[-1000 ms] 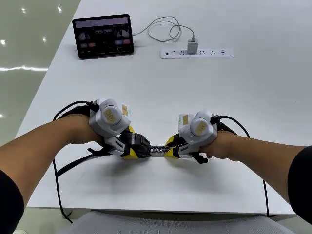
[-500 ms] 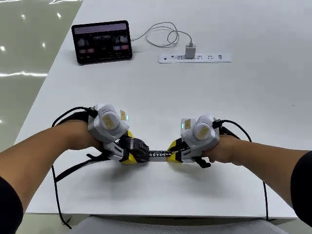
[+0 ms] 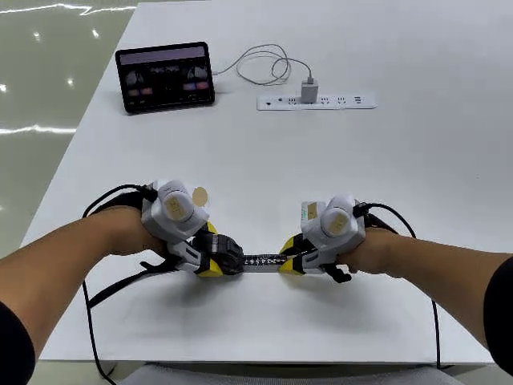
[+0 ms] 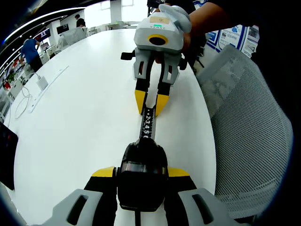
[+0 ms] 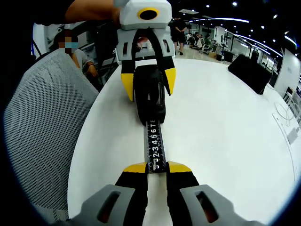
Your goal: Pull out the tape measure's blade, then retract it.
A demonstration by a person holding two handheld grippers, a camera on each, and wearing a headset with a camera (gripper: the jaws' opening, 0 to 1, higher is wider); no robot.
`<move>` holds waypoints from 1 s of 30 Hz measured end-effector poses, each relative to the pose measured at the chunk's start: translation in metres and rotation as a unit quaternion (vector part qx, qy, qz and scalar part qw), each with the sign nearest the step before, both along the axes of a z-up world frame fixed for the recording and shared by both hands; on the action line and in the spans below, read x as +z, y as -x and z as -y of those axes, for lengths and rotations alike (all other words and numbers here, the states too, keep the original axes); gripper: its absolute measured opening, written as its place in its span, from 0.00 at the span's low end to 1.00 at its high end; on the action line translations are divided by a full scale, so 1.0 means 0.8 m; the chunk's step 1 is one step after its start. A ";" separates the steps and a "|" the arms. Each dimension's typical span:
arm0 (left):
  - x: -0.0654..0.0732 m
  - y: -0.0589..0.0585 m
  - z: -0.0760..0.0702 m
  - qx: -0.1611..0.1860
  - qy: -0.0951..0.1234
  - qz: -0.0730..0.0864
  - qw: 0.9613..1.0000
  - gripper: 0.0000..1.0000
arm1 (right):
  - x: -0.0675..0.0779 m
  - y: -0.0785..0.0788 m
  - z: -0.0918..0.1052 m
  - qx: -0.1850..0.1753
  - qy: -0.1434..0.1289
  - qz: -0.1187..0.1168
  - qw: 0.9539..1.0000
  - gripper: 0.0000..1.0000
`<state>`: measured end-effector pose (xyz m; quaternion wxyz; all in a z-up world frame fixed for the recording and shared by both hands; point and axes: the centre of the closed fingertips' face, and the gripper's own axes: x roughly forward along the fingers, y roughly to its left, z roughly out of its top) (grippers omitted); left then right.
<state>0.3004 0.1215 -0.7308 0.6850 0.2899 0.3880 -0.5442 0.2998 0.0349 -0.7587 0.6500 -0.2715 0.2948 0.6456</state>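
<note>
The black tape measure case [image 3: 226, 253] rests low over the white table [image 3: 264, 176] near its front edge, and my left gripper [image 3: 212, 261] is shut on it. A short length of numbered blade [image 3: 262, 261] runs right from the case to my right gripper [image 3: 287, 265], which is shut on the blade's end. In the left gripper view the case [image 4: 142, 172] sits between my yellow-tipped fingers and the blade [image 4: 147, 126] leads to the right gripper [image 4: 150, 102]. In the right gripper view my right gripper [image 5: 156, 167] pinches the blade [image 5: 154, 141]; beyond it is the case [image 5: 149, 96].
A tablet [image 3: 164, 76] stands at the far left of the table. A power strip [image 3: 317, 102] with a white charger and looped cable [image 3: 256, 64] lies at the far middle. Black cables trail from both grippers. A grey mesh chair [image 4: 249, 127] is at the table's front edge.
The two grippers have drawn apart a little and more of the blade shows between them. The head camera has tilted, so the table's things sit lower in the picture.
</note>
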 end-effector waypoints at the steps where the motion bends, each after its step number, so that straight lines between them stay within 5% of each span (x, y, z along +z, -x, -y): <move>1: 0.000 0.000 0.000 0.000 0.000 0.000 1.000 0.35 | 0.000 0.000 0.001 0.000 0.000 0.000 1.000 0.09; 30: 0.001 0.002 0.002 0.005 0.003 0.001 1.000 0.35 | -0.001 -0.002 0.032 -0.010 0.007 -0.002 1.000 0.09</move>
